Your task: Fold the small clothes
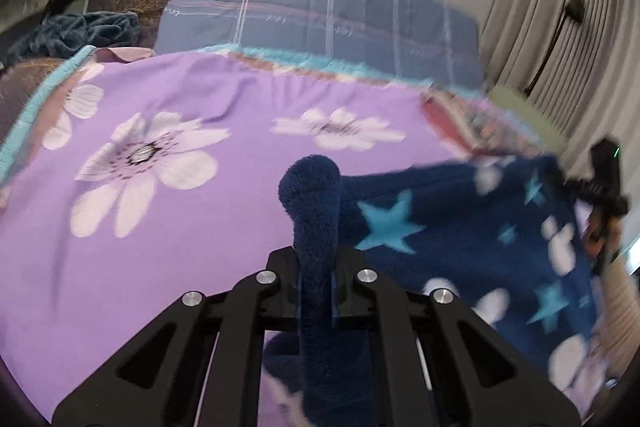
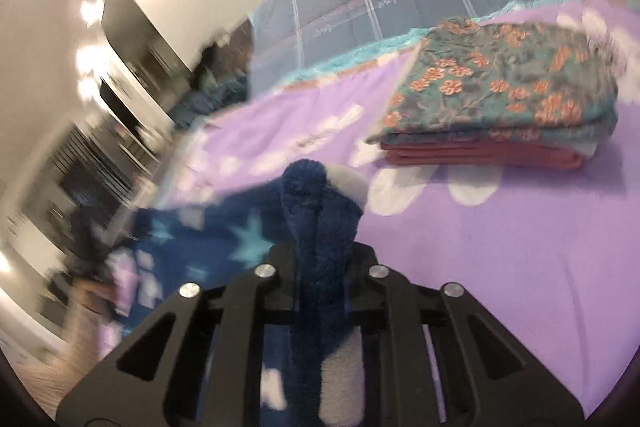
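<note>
A dark blue fleece garment [image 1: 460,227] with light blue stars and white spots hangs stretched over the purple flowered bedsheet [image 1: 200,211]. My left gripper [image 1: 316,267] is shut on a bunched edge of it, which sticks up between the jaws. In the left wrist view the other gripper [image 1: 604,187] holds the garment's far right corner. My right gripper [image 2: 320,267] is shut on another bunched edge of the blue fleece garment [image 2: 208,239], which trails off to the left over the bedsheet [image 2: 520,247].
A stack of folded clothes [image 2: 500,95], teal with orange flowers on top and red below, lies on the bed ahead of the right gripper. A blue plaid quilt [image 1: 320,11] lies along the wall. A dark teal cloth [image 1: 80,31] is bunched at the far left. Curtains [image 1: 540,7] hang on the right.
</note>
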{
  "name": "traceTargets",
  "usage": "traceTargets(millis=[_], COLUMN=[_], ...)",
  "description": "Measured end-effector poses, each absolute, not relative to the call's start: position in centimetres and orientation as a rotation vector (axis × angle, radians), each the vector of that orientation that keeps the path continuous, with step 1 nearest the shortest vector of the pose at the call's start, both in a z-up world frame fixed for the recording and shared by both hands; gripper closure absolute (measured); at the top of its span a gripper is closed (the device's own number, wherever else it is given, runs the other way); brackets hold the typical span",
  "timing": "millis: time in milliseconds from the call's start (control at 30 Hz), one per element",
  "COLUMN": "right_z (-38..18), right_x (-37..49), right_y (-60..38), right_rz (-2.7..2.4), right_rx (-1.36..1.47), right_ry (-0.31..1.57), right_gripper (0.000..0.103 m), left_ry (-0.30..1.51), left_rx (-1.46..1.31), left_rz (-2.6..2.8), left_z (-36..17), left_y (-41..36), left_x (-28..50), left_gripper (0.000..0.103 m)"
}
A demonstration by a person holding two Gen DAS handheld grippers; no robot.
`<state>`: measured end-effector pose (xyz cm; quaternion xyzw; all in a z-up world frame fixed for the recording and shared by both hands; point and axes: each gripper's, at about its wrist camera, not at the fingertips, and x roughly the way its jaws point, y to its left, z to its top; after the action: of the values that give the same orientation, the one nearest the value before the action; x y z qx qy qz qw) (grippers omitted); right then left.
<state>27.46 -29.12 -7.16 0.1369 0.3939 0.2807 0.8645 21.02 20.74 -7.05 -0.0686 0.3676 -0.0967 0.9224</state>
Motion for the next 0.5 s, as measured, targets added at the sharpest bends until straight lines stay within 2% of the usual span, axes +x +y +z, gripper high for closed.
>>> traceTargets(millis=[33, 67, 100, 133, 200, 233, 267, 333, 400, 433, 467, 500], right_z=[-7.9, -9.3, -10.6, -11.9, -12.0, -11.6, -11.2, -10.5, -10.3, -10.5, -10.9, -11.4], right_x=[28.1, 28.8, 29.4, 29.8, 29.5, 29.2, 29.0, 28.6, 28.5, 28.4, 28.0, 27.5], right_y=[-28.6, -28.2, -27.9, -28.0, -29.0, -30.1, -31.0, -32.6, -33.8, -34.4, -35.0, -35.5], right_rz=[0.561, 0.524, 0.486, 0.470, 0.497, 0.515, 0.524, 0.531, 0.509, 0.510, 0.522, 0.532], right_rx=[0.254, 0.220, 0.200, 0.214, 0.278, 0.329, 0.354, 0.353, 0.340, 0.354, 0.378, 0.393], right_ry=[0.862, 0.918, 0.972, 1.010, 0.979, 0.958, 0.941, 0.931, 0.955, 0.977, 0.991, 1.009], right_gripper=[0.079, 0.071, 0.067, 0.067, 0.062, 0.054, 0.050, 0.050, 0.060, 0.076, 0.087, 0.088], left_ry=[0.802, 0.832, 0.855, 0.871, 0.862, 0.835, 0.813, 0.750, 0.725, 0.729, 0.733, 0.734], left_rx=[-0.117, -0.095, -0.067, -0.046, -0.044, -0.042, -0.022, 0.052, 0.077, 0.095, 0.139, 0.172], left_rz=[-0.176, -0.156, -0.114, -0.067, -0.028, -0.011, 0.005, 0.007, -0.098, -0.154, -0.232, -0.274], left_z=[-8.1, -8.8, -9.5, -9.9, -9.3, -8.2, -7.2, -4.4, -2.4, -1.9, -1.6, -1.5], left_y=[20.6, 20.4, 20.2, 20.0, 19.8, 19.4, 18.7, 15.9, 11.4, 9.0, 5.4, 3.3], left_x=[21.8, 22.4, 22.9, 23.2, 22.8, 22.2, 21.6, 19.6, 17.4, 16.6, 15.3, 14.4], left_gripper=[0.085, 0.075, 0.072, 0.071, 0.066, 0.062, 0.058, 0.056, 0.051, 0.047, 0.043, 0.041])
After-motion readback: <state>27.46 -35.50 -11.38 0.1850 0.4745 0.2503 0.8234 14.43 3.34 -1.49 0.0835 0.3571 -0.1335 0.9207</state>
